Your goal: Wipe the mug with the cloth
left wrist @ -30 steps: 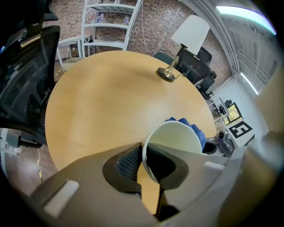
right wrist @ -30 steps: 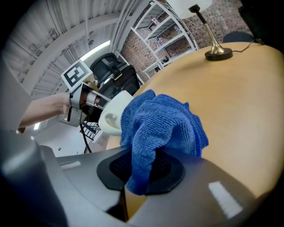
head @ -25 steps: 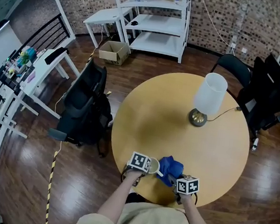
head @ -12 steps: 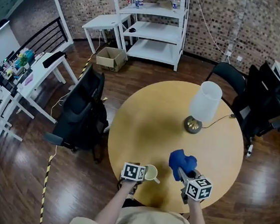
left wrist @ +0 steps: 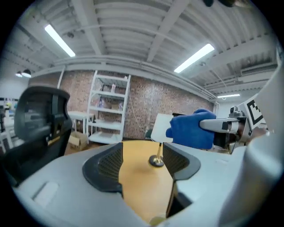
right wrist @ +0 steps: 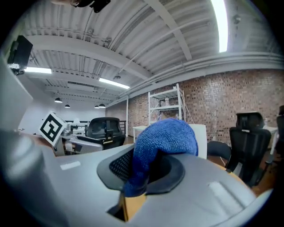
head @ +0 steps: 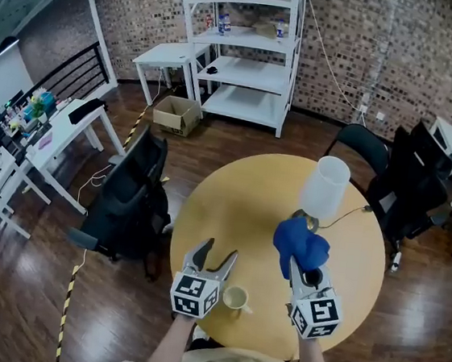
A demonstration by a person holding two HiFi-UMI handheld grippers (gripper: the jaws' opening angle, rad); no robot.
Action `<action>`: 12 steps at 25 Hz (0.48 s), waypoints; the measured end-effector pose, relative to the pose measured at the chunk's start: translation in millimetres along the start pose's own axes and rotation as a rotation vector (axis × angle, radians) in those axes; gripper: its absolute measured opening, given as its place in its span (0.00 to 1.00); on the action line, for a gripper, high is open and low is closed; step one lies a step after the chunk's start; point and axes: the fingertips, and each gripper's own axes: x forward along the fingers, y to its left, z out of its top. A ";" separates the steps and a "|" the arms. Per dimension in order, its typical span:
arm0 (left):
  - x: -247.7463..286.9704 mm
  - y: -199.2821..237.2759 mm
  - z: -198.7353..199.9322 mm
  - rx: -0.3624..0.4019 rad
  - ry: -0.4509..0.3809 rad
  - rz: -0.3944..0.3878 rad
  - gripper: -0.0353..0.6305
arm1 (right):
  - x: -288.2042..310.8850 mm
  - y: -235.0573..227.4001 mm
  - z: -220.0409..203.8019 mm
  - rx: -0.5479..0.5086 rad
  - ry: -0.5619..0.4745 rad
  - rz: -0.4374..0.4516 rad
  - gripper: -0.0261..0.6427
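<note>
**A:** Entry one, the left gripper?

**B:** Left gripper [head: 218,251]: held over the near edge of the round wooden table [head: 233,193]; jaws wide apart, having just been opening; its own view showed only bare tabletop and the base of the table lamp [head: 323,187] between the ribbed pads; nothing gripped.

**A:** Entry two, the mug?

**B:** Cream mug [head: 234,299]: upright on the table near its front edge; in the head view just right of the left gripper's marker cube and below its jaws, not between them; handle turned toward the right gripper; only the head view showed it plainly.

**A:** Entry three, the right gripper and the cloth?

**B:** Right gripper [head: 301,272]: jaws clamped on the blue cloth [head: 300,241]; the cloth bunched and bulging past the jaw tips; the right gripper view showed a fold pinched between the pads and hanging below them, a detail the head view did not give; the left gripper view showed the same bundle from the side, in the air above the tabletop and in front of the lampshade.

**A:** Surroundings?

**B:** Black office chair [head: 131,194] left of the table; white shelving unit [head: 249,49] against the brick wall; both seen whole in the head view alone.
</note>
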 end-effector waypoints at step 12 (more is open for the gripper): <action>-24.0 -3.7 85.0 0.158 -0.231 0.105 0.45 | -11.8 -18.2 22.0 0.023 -0.070 -0.127 0.12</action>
